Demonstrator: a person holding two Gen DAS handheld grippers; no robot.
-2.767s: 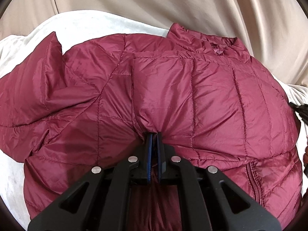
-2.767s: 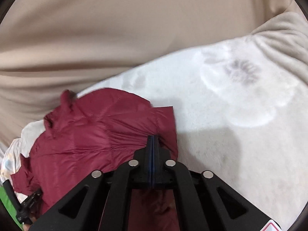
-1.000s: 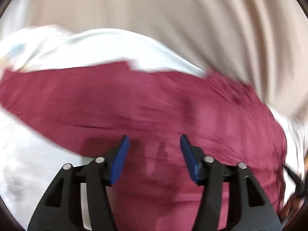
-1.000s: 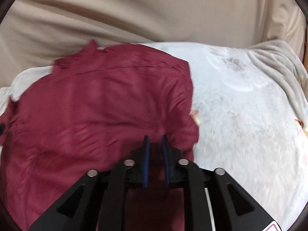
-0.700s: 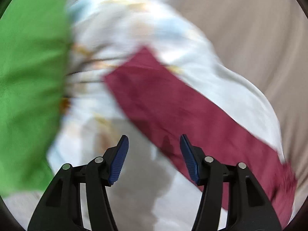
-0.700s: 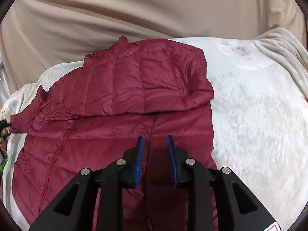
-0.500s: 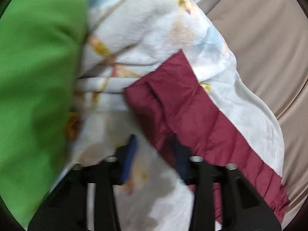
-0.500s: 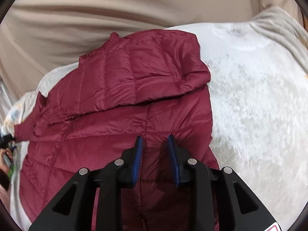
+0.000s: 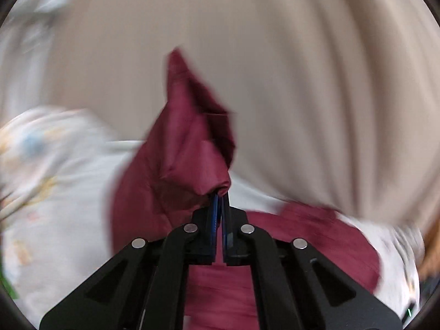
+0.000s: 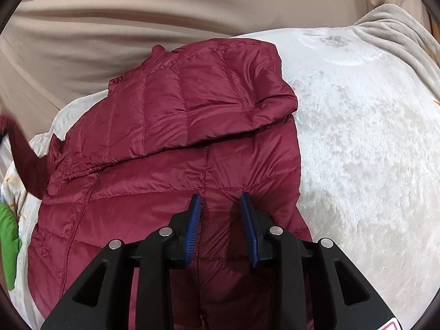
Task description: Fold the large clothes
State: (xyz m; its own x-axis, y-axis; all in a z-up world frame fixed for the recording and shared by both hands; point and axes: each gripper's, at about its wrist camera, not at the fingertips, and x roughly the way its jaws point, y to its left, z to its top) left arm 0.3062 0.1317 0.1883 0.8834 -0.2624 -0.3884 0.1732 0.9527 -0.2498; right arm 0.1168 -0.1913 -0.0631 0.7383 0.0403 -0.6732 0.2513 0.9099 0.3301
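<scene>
A dark red quilted puffer jacket (image 10: 170,143) lies on a white fleece blanket (image 10: 357,137); its right sleeve is folded across the chest. My right gripper (image 10: 220,211) is open and hovers just over the lower front of the jacket, holding nothing. My left gripper (image 9: 219,195) is shut on the end of the jacket's left sleeve (image 9: 189,143) and holds it lifted off the blanket; the view is blurred. That raised sleeve also shows at the left edge of the right wrist view (image 10: 19,151).
A beige curtain (image 10: 137,13) hangs behind the bed. A grey blanket (image 10: 398,33) lies at the far right. A green cloth (image 10: 8,247) and a patterned sheet (image 9: 33,151) are at the left side.
My left gripper swung to the sleeve end, closed on it and lifted it. My right gripper let go of the folded right sleeve, opened and drew back over the jacket's front.
</scene>
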